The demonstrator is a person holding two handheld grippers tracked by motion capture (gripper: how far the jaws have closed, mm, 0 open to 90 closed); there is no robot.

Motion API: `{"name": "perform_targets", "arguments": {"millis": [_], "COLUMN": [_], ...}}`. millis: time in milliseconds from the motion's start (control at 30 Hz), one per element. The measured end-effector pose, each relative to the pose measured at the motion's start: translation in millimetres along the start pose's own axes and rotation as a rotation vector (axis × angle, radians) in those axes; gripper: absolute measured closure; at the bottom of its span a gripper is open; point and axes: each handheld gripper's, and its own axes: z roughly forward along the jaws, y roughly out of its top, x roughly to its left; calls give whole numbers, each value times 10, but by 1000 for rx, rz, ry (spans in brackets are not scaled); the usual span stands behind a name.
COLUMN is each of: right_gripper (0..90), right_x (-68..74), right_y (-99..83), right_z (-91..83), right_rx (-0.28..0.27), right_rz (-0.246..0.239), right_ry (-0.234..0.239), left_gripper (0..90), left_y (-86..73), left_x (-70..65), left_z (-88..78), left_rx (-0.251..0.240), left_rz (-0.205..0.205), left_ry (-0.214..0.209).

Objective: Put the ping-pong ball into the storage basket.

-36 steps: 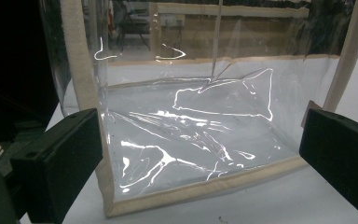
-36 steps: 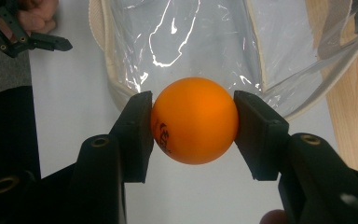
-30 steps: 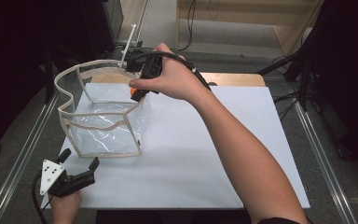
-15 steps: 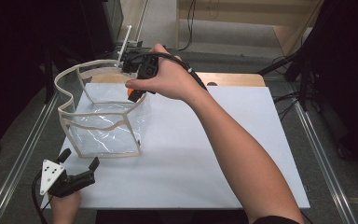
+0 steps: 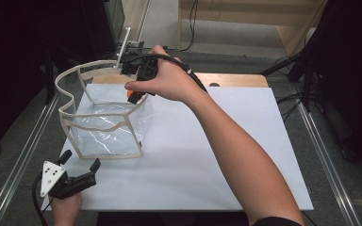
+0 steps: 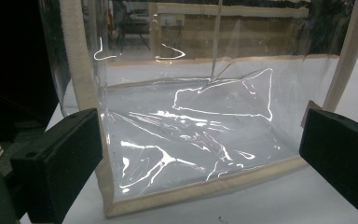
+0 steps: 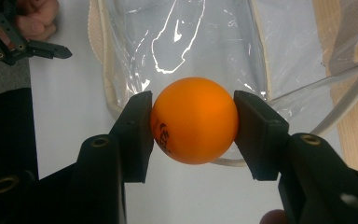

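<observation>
Ball (image 7: 194, 120) pinched between my right gripper (image 7: 193, 126) jaws, I should centre it over the clear bag (image 5: 106, 127) mouth below before releasing; left gripper (image 5: 81, 165) idles open.

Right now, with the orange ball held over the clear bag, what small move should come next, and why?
Probably lower the right gripper a little into the clear bag, then release. Its fingers clamp the orange ball above the bag's open mouth.

Probably a lab or recording studio: white tabletop (image 5: 207, 155), black drapes, floor cables (image 5: 287, 99), metal rails (image 5: 23, 150).
</observation>
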Motion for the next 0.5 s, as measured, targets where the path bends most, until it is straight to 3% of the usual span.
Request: {"name": "perform_targets", "arguments": {"millis": [500], "right_gripper": [481], "right_x": [-5], "right_y": [31], "right_z": [66], "right_rx": [5], "right_rz": [-3], "right_ry": [5], "left_gripper": [0], "left_y": [-1], "left_x": [-1], "left_z": [0], "left_rx": [-1], "left_rz": [-1], "left_ry": [-1]}}
